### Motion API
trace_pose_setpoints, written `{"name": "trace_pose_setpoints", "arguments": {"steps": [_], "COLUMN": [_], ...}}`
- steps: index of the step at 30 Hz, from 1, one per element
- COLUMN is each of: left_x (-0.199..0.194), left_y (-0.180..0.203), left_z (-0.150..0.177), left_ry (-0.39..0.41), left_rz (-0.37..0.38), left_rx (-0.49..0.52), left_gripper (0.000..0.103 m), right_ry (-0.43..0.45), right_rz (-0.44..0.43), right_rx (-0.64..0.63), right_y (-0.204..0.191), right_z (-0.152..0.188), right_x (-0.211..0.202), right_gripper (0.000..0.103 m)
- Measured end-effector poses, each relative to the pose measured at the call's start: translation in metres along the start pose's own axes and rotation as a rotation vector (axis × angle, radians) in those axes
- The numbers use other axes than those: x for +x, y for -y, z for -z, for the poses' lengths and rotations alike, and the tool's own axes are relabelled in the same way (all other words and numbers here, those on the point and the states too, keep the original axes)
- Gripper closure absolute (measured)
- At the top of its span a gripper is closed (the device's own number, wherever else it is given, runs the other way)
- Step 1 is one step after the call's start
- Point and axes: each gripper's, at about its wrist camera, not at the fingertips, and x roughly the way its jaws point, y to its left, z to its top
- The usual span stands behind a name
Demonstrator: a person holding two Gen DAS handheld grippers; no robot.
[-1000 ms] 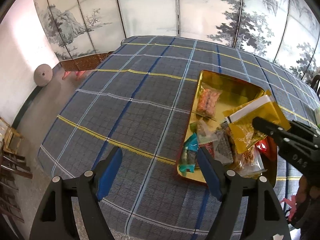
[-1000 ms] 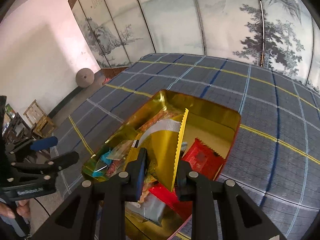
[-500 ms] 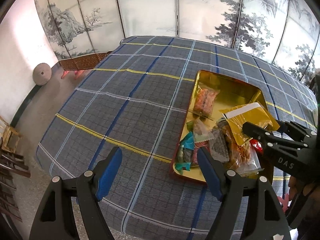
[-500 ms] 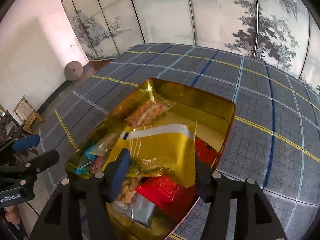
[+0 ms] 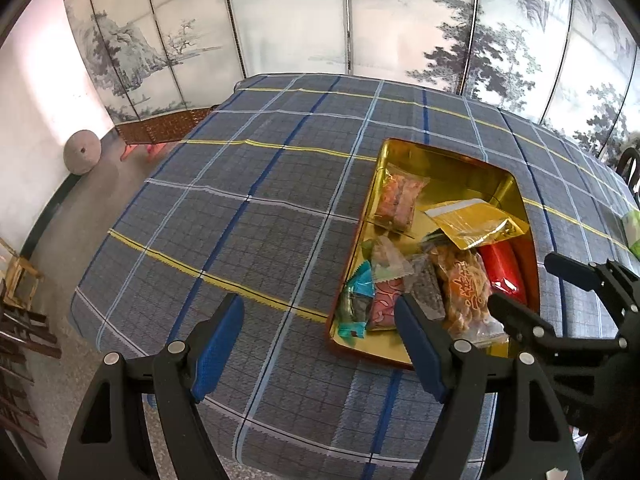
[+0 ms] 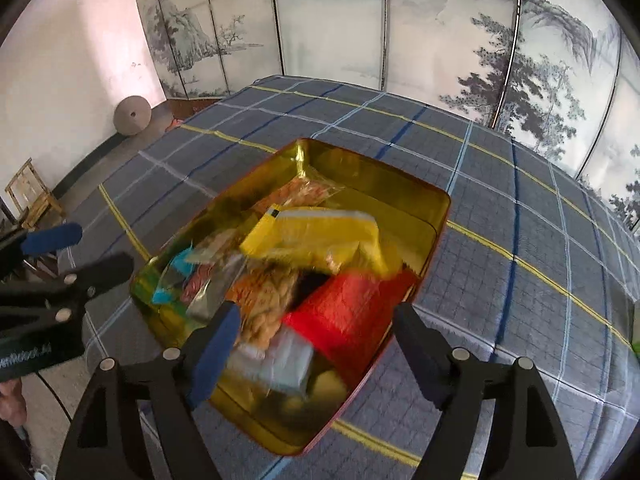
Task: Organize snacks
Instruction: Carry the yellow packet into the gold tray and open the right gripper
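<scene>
Left wrist view. The gold packet (image 5: 476,222) now lies flat in the tin (image 5: 508,178), toward its far right corner, resting on the red packet (image 5: 502,270) and the snack heap; a second ago it stood upright, pinched in the right gripper (image 5: 524,286). That gripper now hangs just above the tin's near right edge, jaws apart, nothing between them. Reads as a finished drop: one more snack stowed. The left gripper (image 5: 320,344) hovers over the cloth (image 5: 240,216) off the tin's near left corner, jaws wide, empty, as before. An orange packet (image 5: 400,200) lies alone along the tin's far left side.

Right wrist view, blurred. The right gripper's (image 6: 316,344) jaws have just been opening; they stand wide, framing the tin's near end, with no pad touching anything. The gold packet (image 6: 316,236) lies mid-tin, clear of the fingers (image 6: 216,336). Red packet (image 6: 348,308) is just below it. The left gripper (image 6: 76,252) sits at the left margin, open.

Likely next: fetch another loose snack; none is clearly visible on the cloth.
</scene>
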Motion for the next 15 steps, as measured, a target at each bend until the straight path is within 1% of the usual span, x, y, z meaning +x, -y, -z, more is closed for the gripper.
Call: {"name": "trace_pose_setpoints", "arguments": {"steps": [7,15], "left_x": [-0.002,-0.005], "left_y": [0.007,0.012], "left_z": [0.0,0.0], "left_ry": [0.005,0.005], "left_rz": [0.013,0.026], "left_rx": [0.006,0.012], "left_gripper": [0.028,0.028], "right_ry": [-0.004,0.005], "right_rz": [0.009,0.013], "right_rx": [-0.011,-0.001], "right_y": [-0.001,0.002], "right_z": [0.011,0.011], "right_x": [-0.008,-0.012], "right_gripper": [0.023,0.023]}}
